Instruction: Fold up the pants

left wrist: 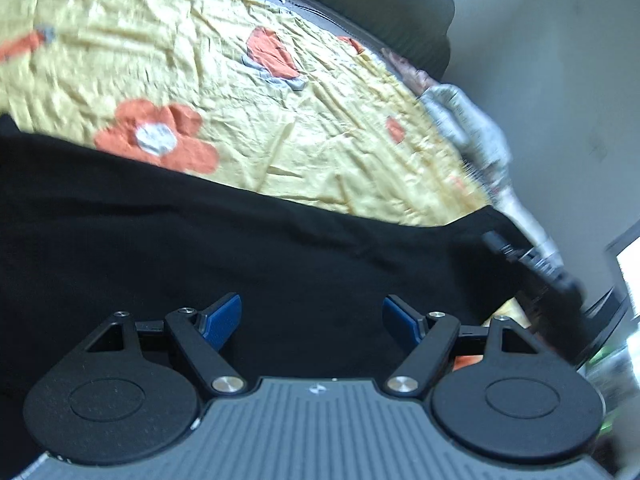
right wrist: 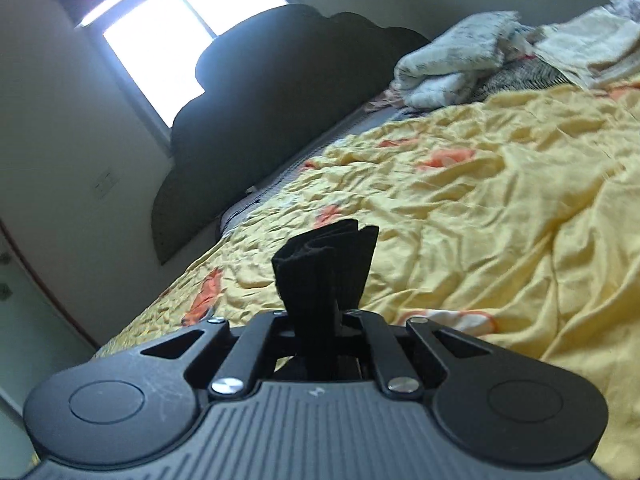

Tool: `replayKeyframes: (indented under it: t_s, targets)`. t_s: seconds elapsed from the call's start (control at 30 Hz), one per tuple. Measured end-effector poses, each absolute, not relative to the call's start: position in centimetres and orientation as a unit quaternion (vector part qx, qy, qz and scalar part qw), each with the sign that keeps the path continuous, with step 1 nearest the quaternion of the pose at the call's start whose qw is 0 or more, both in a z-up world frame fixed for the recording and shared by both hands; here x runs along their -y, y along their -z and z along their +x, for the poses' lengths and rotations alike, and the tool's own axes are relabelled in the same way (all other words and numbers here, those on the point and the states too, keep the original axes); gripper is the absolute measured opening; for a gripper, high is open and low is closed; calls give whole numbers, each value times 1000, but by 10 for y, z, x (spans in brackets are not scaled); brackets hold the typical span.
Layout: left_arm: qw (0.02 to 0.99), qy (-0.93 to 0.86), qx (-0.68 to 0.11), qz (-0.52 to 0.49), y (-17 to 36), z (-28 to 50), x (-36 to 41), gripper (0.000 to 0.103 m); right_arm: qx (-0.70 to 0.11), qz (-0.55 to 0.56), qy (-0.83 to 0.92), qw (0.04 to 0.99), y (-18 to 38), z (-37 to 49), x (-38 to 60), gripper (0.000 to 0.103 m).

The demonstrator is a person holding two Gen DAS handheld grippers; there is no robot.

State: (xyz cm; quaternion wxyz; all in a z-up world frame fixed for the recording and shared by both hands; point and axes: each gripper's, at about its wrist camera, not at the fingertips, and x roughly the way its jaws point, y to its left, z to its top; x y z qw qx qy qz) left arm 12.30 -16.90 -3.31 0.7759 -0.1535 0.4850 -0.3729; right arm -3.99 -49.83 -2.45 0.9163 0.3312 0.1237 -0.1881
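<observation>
— Left gripper [left wrist: 312, 322]?
— Fingers spread wide, blue pads [left wrist: 222, 320] facing each other with nothing between them. Hovering just above the black pants [left wrist: 240, 248].

— And the pants themselves?
— Spread across the near part of the bed, over a yellow bedspread [left wrist: 224, 80] printed with orange flowers [left wrist: 158, 136]. Dark cloth running from the left edge of the left wrist view over to the right, where part of the other tool [left wrist: 532, 260] shows, blurred, at the cloth's far right end.

— Right gripper [right wrist: 326, 312]?
— Pressed together on a bunched fold of the pants [right wrist: 326, 264], black ribbed cloth sticking up past the fingertips. Held above the yellow bedspread [right wrist: 480, 208]; touching the bed or not, cannot tell.

— Anything else on the bed?
— Far right in the right wrist view, a heap of white and patterned linen [right wrist: 452, 64] by the head end. Same pale bundle [left wrist: 464, 120] at the far right edge of the bedspread in the left wrist view.

— Behind the bed?
— Dark scalloped headboard [right wrist: 280, 92] against the wall, bright window [right wrist: 172, 32] above it to the left.
</observation>
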Motion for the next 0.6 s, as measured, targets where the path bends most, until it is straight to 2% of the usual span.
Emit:
replayKeyframes:
  t_s: [0.13,0.33,0.6]
  targets:
    - [738,394,-496,-231,38,129,165,80,-135,286,145,937,11,-28,463,4]
    - [662,430,-509,-342,47,136,176,86,-163,241,90,952,8,-19,415,4]
    - [664,407,-502,-377,48,143,183,87,-198,80,40,976,5,-19,331,5]
